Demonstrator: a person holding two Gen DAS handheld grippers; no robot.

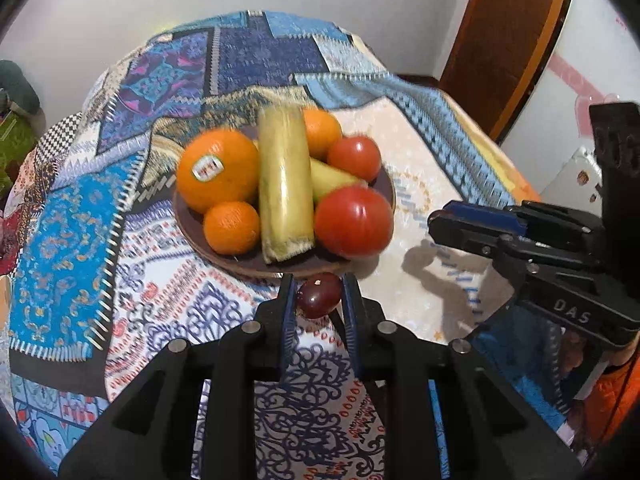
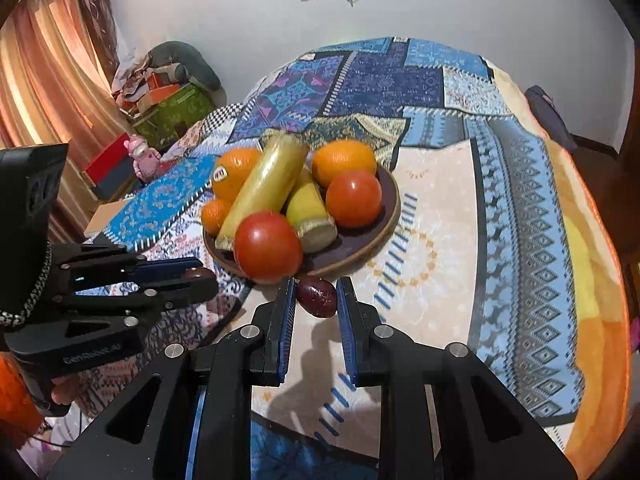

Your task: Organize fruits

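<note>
A brown plate (image 1: 188, 216) (image 2: 372, 236) holds oranges (image 1: 218, 168), two tomatoes (image 1: 354, 222) (image 2: 268, 246) and yellow-green banana pieces (image 1: 284, 184). My left gripper (image 1: 319, 294) is shut on a small dark red fruit (image 1: 319, 296), just in front of the plate's near rim. In the right wrist view my right gripper (image 2: 316, 294) is likewise shut on a second small dark red fruit (image 2: 316, 296), close to the nearest tomato. The left gripper (image 2: 200, 276) shows at that view's left with its fruit (image 2: 196, 273) at the tips. The right gripper (image 1: 438, 222) appears side-on right of the plate.
The table wears a patchwork cloth (image 1: 80, 220) in blue, white and orange. A wooden door (image 1: 504, 40) stands at the back right, and boxes and clutter (image 2: 168, 108) sit by a curtain (image 2: 48, 80) beyond the table's left edge.
</note>
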